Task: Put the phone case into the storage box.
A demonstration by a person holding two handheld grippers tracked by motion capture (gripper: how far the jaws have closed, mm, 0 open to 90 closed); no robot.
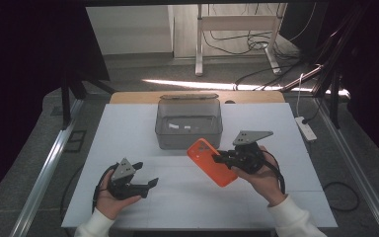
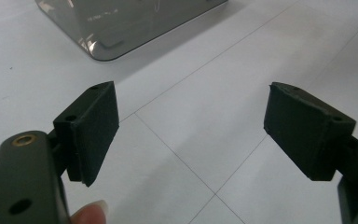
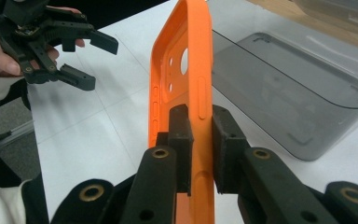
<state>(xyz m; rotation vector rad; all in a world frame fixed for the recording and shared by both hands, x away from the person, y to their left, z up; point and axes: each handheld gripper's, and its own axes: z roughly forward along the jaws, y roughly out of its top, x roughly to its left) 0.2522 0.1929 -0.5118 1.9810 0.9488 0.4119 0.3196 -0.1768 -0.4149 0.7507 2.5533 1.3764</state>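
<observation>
On the white counter (image 1: 138, 128) there is one orange phone case (image 1: 211, 162), one smoky grey plastic box (image 1: 189, 124) and two claws, one in each of the person's hands. The case is near the middle of the counter, just right of centre and nearer than the box, lifted off the surface and slanting from far left to near right. The right claw (image 1: 220, 158) is clenched on it: in the right gripper view the two black pads pinch one long side wall of the case (image 3: 179, 93), one pad inside the shell and one outside. That view shows the case edge-on, with a round camera hole and smaller holes through its back; its lower end is cut off by the bottom of the picture and partly hidden by the claw.

The left claw (image 1: 148, 183) hovers at the near left, well apart from the case, released, its pads (image 2: 95, 133) spread wide with nothing between them. A fingertip shows at the bottom edge of the left gripper view.

The box stands at the far middle of the counter, open at the top. A few small pale marks show through its wall; whether they are things inside or labels is hard to make out. Its lid appears to stand behind the far rim, though that is hard to tell.
</observation>
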